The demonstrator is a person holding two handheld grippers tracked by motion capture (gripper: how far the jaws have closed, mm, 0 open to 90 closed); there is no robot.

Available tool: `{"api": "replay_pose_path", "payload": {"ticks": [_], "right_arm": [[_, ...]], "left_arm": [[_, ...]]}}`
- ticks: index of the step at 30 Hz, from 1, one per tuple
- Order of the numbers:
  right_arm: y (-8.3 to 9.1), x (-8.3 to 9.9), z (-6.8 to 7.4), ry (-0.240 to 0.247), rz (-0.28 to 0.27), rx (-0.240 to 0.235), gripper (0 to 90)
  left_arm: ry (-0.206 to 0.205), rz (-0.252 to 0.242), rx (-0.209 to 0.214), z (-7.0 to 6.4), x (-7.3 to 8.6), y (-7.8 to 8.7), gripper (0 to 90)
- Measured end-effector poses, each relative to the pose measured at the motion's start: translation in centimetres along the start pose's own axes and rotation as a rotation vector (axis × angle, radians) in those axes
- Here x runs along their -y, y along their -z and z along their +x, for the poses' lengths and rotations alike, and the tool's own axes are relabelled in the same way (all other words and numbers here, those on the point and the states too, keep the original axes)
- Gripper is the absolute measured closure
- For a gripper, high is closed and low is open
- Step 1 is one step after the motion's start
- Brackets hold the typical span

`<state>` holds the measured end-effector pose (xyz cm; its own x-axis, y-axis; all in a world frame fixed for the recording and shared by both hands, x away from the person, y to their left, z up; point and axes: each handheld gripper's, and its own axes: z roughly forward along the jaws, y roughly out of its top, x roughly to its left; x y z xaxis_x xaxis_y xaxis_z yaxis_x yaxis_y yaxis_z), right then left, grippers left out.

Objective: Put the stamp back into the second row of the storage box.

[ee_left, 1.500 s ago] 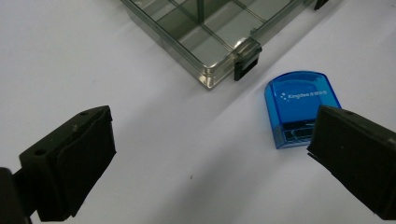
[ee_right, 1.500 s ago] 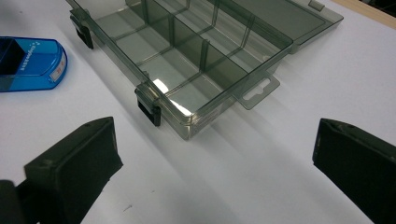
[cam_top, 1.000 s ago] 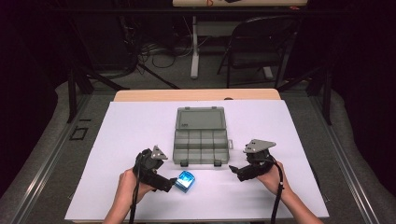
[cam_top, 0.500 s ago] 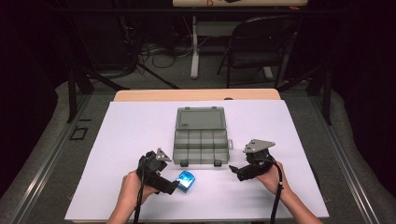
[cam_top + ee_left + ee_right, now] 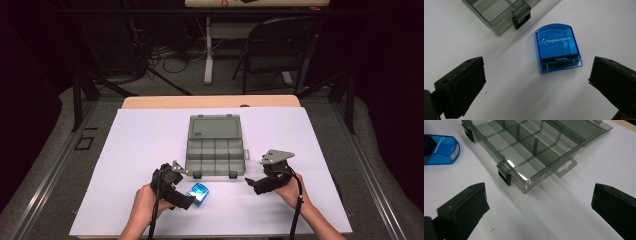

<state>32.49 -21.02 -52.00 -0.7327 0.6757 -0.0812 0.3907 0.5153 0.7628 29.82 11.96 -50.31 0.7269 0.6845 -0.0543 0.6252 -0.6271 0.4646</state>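
In the high view, the blue case (image 5: pixel 198 192) lies on the white sheet (image 5: pixel 135 150) just before the left gripper (image 5: pixel 187 199), near the open organizer box (image 5: pixel 215 150). The left gripper view shows its jaws spread wide, empty, either side of the case. The right gripper view shows the right gripper (image 5: pixel 537 212) gaping, empty, facing the box.

Two hands come in from the bottom of the high view, each holding a gripper low over the surface. The left gripper (image 5: pixel 192 200) points forward and to the right, with its black fingers (image 5: pixel 461 85) spread wide apart. The right gripper (image 5: pixel 250 182) points to the left, its fingers (image 5: pixel 464 207) also wide apart.
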Motion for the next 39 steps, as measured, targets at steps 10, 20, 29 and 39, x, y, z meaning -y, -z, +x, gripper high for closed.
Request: {"api": "replay_pose_path", "payload": {"ticks": [10,20,29,39], "right_arm": [[0.1,0.0,0.1,0.009,-0.006,-0.002,0.0],[0.0,-0.1,0.1,0.014,-0.002,-0.004,0.0],[-0.1,0.0,0.2,0.024,-0.005,-0.009,0.0],[-0.1,0.0,0.1,0.026,-0.008,-0.016,0.0]], "left_arm": [[-0.011,0.026,0.013,-0.9,-0.6,-1.0,0.2],[-0.031,0.061,0.011,-1.5,-1.2,-2.2,0.1],[-0.058,0.097,-0.002,-2.1,-1.8,-3.1,0.3],[-0.07,0.118,0.009,-2.3,-2.1,-3.8,14.1]]}}
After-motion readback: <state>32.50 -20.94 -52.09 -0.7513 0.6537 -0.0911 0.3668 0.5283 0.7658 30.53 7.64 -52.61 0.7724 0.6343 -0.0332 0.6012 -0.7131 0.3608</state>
